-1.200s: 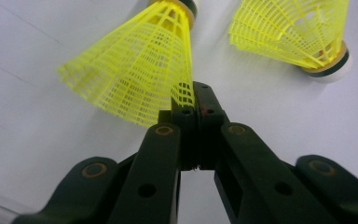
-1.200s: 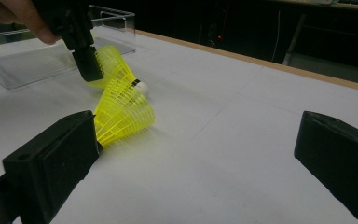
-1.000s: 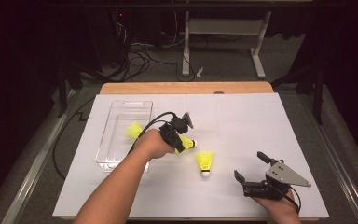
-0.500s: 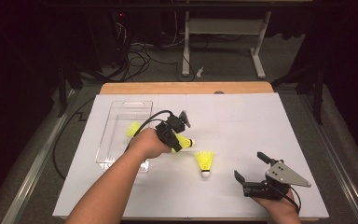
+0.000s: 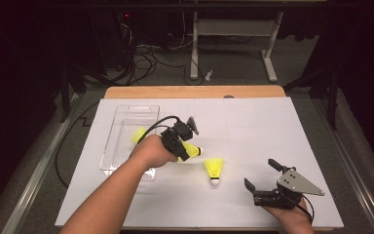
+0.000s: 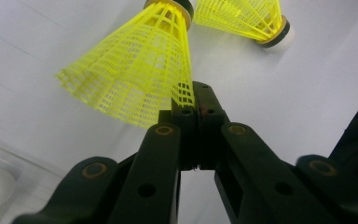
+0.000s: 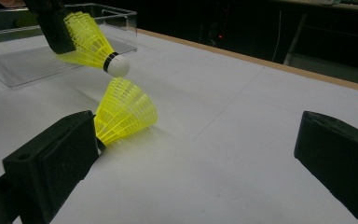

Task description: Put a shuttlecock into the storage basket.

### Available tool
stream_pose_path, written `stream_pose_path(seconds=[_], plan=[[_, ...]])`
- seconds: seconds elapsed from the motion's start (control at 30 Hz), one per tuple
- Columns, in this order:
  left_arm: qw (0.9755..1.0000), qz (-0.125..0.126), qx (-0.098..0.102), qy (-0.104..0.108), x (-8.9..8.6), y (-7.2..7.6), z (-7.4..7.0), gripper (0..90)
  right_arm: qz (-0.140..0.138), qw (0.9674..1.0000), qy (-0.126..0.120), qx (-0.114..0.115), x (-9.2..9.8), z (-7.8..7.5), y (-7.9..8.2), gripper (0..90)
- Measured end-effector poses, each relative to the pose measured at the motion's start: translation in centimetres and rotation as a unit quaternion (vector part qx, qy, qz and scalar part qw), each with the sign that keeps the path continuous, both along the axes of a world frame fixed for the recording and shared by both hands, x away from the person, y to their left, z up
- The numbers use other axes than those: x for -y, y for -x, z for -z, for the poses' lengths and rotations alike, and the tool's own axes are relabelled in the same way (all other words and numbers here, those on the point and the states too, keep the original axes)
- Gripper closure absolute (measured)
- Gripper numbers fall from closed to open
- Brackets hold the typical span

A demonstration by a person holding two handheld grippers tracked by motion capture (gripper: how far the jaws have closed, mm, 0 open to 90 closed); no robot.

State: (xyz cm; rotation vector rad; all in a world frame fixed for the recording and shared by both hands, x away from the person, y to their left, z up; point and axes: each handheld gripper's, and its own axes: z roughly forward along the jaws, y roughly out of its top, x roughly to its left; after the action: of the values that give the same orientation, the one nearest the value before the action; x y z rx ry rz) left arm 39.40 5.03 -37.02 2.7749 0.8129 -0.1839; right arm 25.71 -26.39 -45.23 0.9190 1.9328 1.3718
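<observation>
your left gripper (image 5: pixel 187 152) is clamped on the edge of a yellow shuttlecock's (image 6: pixel 135 77) mesh skirt; in the left gripper view the jaws meet with only the thin netting pinched between them. the held shuttlecock hangs just off the white table sheet (image 5: pixel 253 122), right beside the clear plastic box (image 5: pixel 126 139), with its white cork tip pointing away from the box. in the right gripper view it floats above the sheet, close to the box's near wall.

a second shuttlecock (image 5: pixel 214 169) lies on the sheet a little farther from the box, on the side away from it, cork toward you. a third one (image 5: pixel 139 134) already sits inside the box.

your right gripper (image 5: pixel 265 181) rests well apart from the box, near your edge of the sheet, jaws standing wide apart with nothing between them.

step in hand, as it reads: carrying the gripped shuttlecock over to the box, one of three being collected.

next move calls for:
- lift enough to clear the box's rim; the skirt hangs low and could catch the wall.
- swing over the box's open top, beside the one inside, not on it.
- part the jaws only once over the box; the grip is on netting alone, so a knock could tear it loose.
- then go for the one lying on the sheet.
</observation>
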Motion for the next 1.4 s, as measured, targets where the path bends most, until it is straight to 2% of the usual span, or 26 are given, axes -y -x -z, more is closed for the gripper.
stream_pose_path(seconds=[0.37, 0.47, 0.53, 0.73, 0.77, 1.4], plan=[[0.9998, -0.014, 0.003, 0.01, -1.2, 0.3, -1.5, 89.1, 0.002, 1.0, -0.001, -0.001, 0.0, 0.0, 0.0, 0.3], [0.9999, -0.015, 0.006, 0.004, -1.6, 0.3, -1.8, 89.1, 0.002, 1.0, -0.001, -0.001, 0.0, 0.0, 0.0, 0.3], [0.9998, -0.018, 0.003, 0.008, -1.9, 0.3, -2.1, 89.0, 0.001, 1.0, -0.001, -0.001, 0.0, 0.0, 0.0, 0.3], [0.9997, -0.024, 0.01, 0.005, -2.8, 0.3, -2.7, 89.0, 0.001, 1.0, -0.001, -0.001, 0.0, 0.0, 0.0, 0.3], [0.9995, -0.025, 0.016, 0.003, -3.0, 0.3, -2.8, 89.0, 0.001, 1.0, -0.001, -0.001, 0.0, 0.0, 0.0, 0.3], [0.9989, -0.045, 0.012, 0.0, -5.7, 0.2, -3.7, 89.0, 0.001, 1.0, -0.001, 0.0, 0.0, 0.0, 0.1, 0.3]])
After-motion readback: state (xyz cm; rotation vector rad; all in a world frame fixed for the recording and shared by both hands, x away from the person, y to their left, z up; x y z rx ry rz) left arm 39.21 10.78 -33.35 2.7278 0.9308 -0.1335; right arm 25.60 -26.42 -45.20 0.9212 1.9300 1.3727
